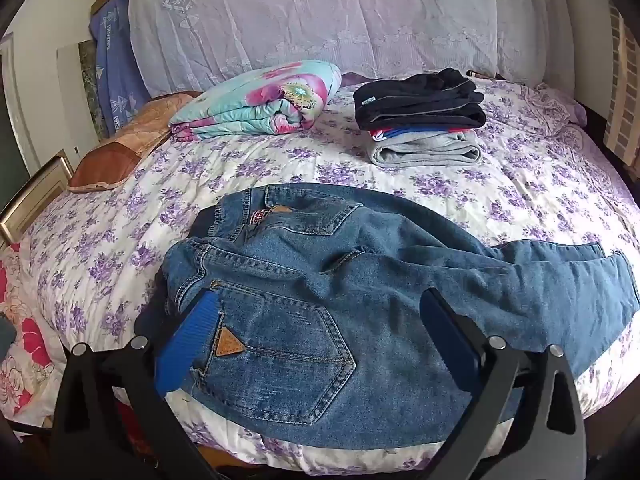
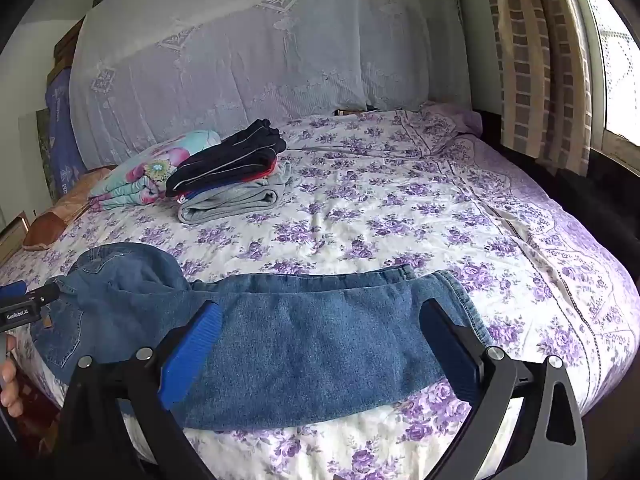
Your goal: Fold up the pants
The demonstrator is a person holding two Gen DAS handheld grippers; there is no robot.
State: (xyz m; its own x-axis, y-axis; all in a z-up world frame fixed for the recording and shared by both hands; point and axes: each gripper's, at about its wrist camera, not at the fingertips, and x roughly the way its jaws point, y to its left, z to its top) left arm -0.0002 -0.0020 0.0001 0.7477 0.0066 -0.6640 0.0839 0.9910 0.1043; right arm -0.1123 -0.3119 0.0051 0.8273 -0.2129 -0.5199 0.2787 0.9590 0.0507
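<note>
The left gripper [image 1: 320,316] tilts downward with its jaws spread wide and holding nothing, over the back pockets of the jeans [image 1: 360,280]. The right gripper [image 2: 320,328], equally wide and empty, angles down above the legs. The jeans lie across the bed [image 2: 360,208], near its front edge.

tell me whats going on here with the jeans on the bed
A person is folding pants with a handheld gripper in each hand. A pair of blue jeans lies spread across the near edge of the bed, not yet folded. The left gripper hovers open over the back pockets, the right gripper open over the legs. A stack of folded clothes sits farther back.
</note>
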